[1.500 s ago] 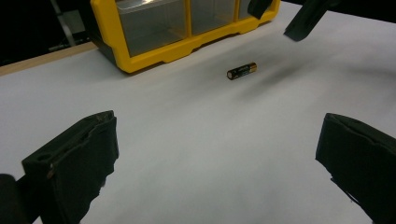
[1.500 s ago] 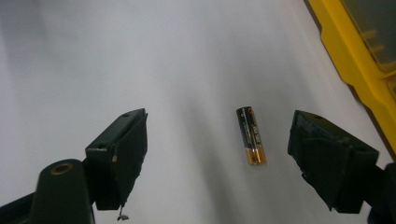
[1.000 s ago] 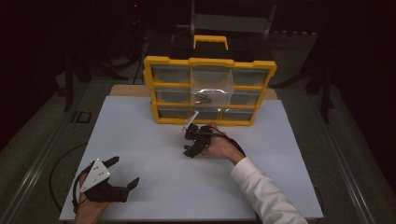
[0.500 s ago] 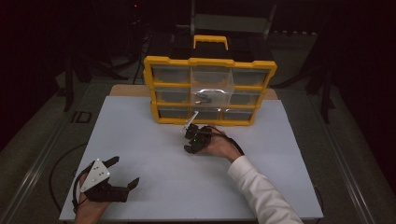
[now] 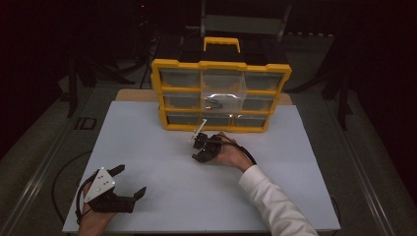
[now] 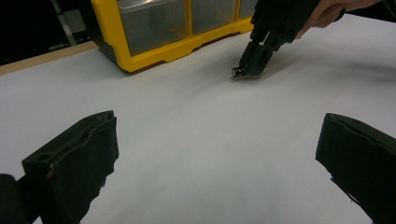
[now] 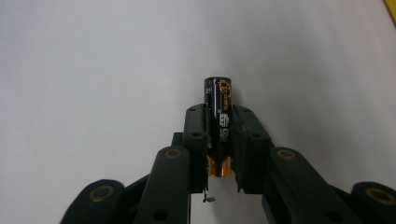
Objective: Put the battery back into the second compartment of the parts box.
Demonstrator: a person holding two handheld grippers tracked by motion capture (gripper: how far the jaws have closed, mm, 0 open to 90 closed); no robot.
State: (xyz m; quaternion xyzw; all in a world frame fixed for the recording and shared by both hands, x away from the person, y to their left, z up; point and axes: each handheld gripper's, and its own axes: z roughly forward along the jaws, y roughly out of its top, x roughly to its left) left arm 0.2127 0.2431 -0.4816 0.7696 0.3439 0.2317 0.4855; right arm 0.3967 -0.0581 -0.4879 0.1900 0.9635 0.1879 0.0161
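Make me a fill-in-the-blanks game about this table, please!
1. The right gripper is shut on a black and gold ____.
2. The left gripper has its jaws ____.
3. The organizer box has a frame coloured ____.
4. The battery lies on the white table, in ____ of the box.

Missing words: battery; open; yellow; front

black battery (image 7: 219,123), gold-ended, between jaws
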